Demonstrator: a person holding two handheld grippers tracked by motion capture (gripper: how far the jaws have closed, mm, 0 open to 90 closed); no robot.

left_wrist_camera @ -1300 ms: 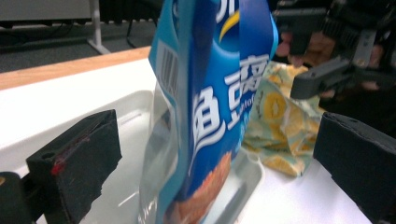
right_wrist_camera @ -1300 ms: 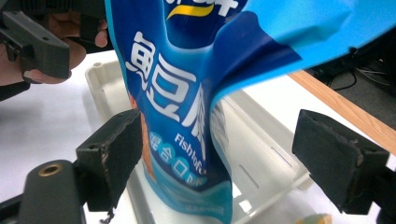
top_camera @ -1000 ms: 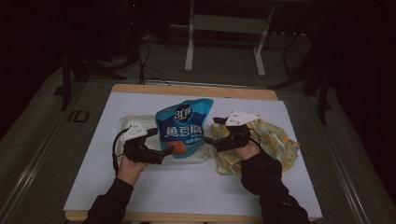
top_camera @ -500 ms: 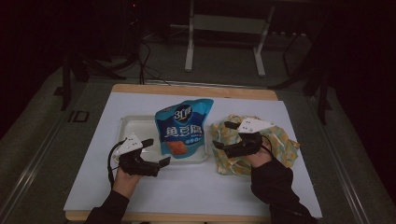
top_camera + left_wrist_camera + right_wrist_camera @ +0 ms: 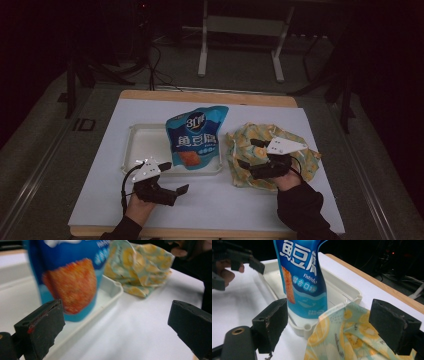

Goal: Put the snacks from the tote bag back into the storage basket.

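Note:
A blue snack bag [image 5: 196, 140] stands upright at the right end of a white tray [image 5: 136, 146]. Just to its right lies a crumpled lemon-print cloth [image 5: 295, 150]. My left gripper [image 5: 174, 178] is open above the white table in front of the tray, with nothing between its jaws. My right gripper [image 5: 248, 153] is open over the cloth's left part, also holding nothing. The left gripper view [image 5: 116, 325] looks past the bag [image 5: 70, 277] and the tray's corner [image 5: 111, 291] to the cloth [image 5: 140, 267]. In the right gripper view [image 5: 333, 325] the bag [image 5: 302, 277] stands behind the cloth [image 5: 342, 340].
The white table sheet [image 5: 105, 190] has a wooden edge [image 5: 210, 97] at the back. A metal stand [image 5: 240, 45] and cables lie on the dark floor beyond. The left hand and its gripper [image 5: 237, 257] appear at the top left of the right gripper view.
Both grippers have drawn back from the sides of the bag: the left toward the table's front edge, the right out over the cloth. The bag stays standing in the tray.

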